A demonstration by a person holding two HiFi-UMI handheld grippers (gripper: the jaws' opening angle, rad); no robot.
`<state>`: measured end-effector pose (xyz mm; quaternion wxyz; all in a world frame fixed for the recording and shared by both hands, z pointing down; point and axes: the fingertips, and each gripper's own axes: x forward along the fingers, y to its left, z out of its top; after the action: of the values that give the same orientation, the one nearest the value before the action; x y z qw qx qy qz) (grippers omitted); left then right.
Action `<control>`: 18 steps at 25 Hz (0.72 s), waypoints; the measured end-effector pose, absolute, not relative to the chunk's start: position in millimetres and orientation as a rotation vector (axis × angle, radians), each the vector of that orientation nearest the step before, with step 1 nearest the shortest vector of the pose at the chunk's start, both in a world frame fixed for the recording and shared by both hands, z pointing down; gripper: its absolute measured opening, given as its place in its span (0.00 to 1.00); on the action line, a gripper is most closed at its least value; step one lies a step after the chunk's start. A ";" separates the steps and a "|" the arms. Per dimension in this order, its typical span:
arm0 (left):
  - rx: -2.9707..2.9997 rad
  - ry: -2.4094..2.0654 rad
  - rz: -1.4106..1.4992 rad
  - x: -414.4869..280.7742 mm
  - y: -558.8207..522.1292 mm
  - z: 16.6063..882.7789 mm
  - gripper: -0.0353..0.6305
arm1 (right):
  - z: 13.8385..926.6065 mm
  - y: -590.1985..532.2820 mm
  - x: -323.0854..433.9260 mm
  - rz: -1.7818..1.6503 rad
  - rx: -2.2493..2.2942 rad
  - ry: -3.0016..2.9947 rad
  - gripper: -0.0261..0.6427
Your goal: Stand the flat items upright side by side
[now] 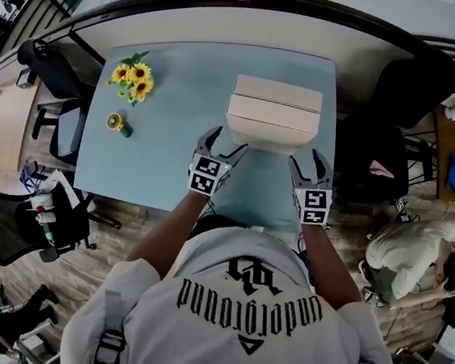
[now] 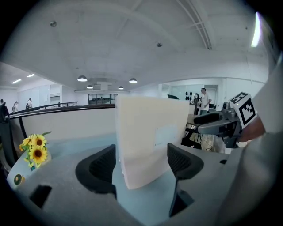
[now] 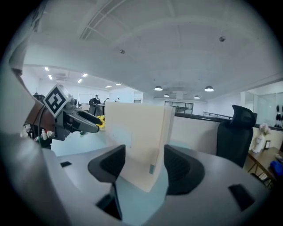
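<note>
Two cream flat boxes stand upright side by side on the light blue table [image 1: 160, 170], the near box [image 1: 270, 123] against the far box [image 1: 279, 92]. My left gripper [image 1: 225, 141] straddles the near box's left front corner, jaws wide. My right gripper [image 1: 311, 158] straddles its right front corner. In the left gripper view the cream box [image 2: 150, 137] fills the gap of that gripper [image 2: 141, 165]. In the right gripper view the box [image 3: 137, 141] stands between the jaws of that gripper [image 3: 145, 165], with a gap beside the right pad. No pad visibly presses on it.
A bunch of sunflowers [image 1: 132, 78] and a small yellow and green object [image 1: 119, 123] lie at the table's left end. Black chairs [image 1: 392, 154] stand to the right, and another [image 1: 12, 227] at the lower left. A person [image 1: 414, 253] bends over at the right.
</note>
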<state>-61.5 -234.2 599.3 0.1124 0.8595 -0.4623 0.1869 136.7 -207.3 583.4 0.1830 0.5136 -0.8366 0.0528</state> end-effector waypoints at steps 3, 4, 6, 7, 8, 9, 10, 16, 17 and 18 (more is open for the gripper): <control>2.560 -1.378 0.506 -57.4 -216.6 578.5 0.57 | 561.4 -193.9 133.3 0.110 1.451 -2.413 0.43; 2.573 -1.383 0.489 -55.8 -210.6 571.6 0.55 | 554.6 -189.1 130.8 0.096 1.446 -2.431 0.41; 2.596 -1.396 0.450 -53.9 -197.7 557.8 0.50 | 544.0 -178.3 125.5 0.071 1.430 -2.459 0.38; 2.608 -1.407 0.432 -54.0 -191.4 550.5 0.46 | 539.5 -173.1 123.1 0.060 1.422 -2.471 0.35; 2.620 -1.422 0.418 -54.9 -185.5 543.1 0.41 | 535.1 -168.2 120.4 0.049 1.413 -2.482 0.33; 2.629 -1.435 0.407 -56.6 -179.5 535.9 0.38 | 530.5 -163.0 117.1 0.041 1.402 -2.498 0.31; 2.634 -1.444 0.393 -58.8 -173.3 529.0 0.34 | 525.2 -157.4 113.0 0.034 1.387 -2.519 0.28; 2.703 -1.377 0.254 -62.9 -132.1 484.9 0.06 | 479.7 -118.6 88.2 -0.057 1.272 -2.681 0.07; 2.715 -1.373 0.244 -64.2 -125.5 479.1 0.05 | 476.0 -112.4 85.7 -0.060 1.263 -2.692 0.05; 2.727 -1.366 0.235 -65.9 -119.8 474.1 0.05 | 474.4 -106.6 83.9 -0.057 1.258 -2.698 0.05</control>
<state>-65.9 -119.8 474.1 0.0415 0.8907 -0.4462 0.0766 83.9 -106.6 474.4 0.0822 0.4211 -0.9031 -0.0192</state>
